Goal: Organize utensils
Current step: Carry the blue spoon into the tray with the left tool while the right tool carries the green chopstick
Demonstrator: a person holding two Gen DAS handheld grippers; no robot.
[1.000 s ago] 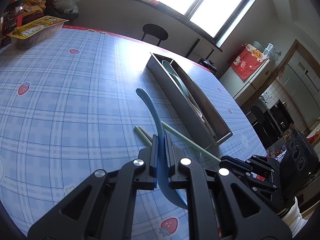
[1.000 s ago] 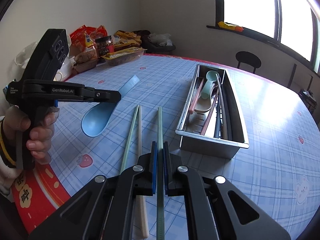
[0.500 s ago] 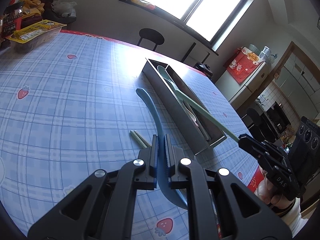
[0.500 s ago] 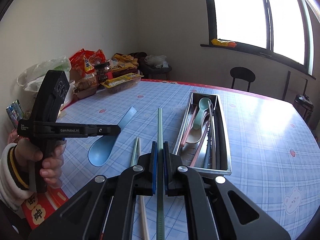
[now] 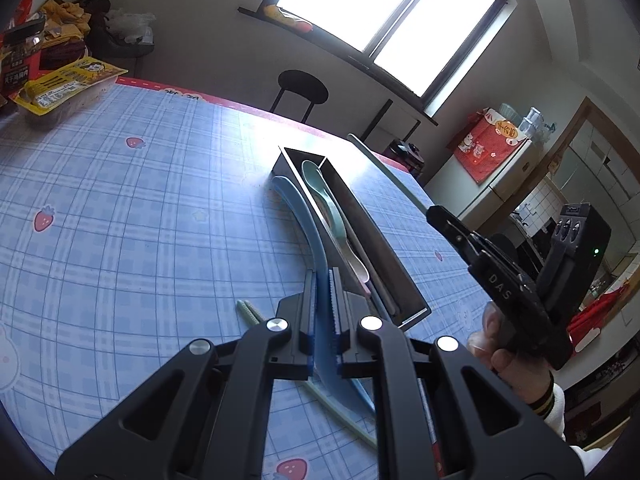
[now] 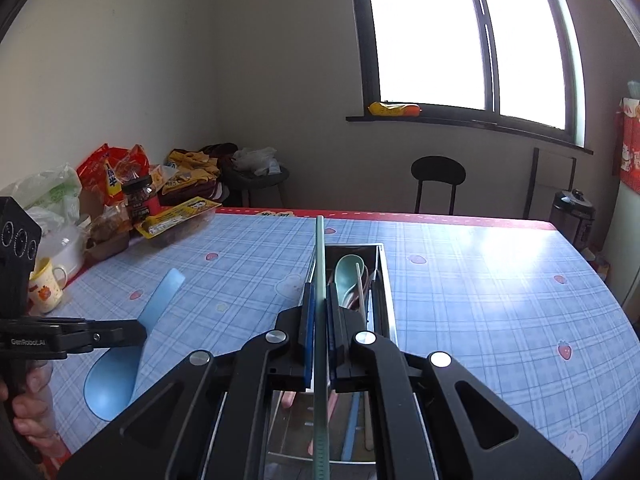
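Where lettering shows, "GenRobot.AI" on left tool (image 6: 138, 334), "DAS" on right tool (image 5: 434, 213)

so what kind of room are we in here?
Most likely a home dining room beside a kitchen: a table under a blue strawberry-print cloth, snack packets piled at its far edge, a black chair below the window, and tiled kitchen walls through the doorway.
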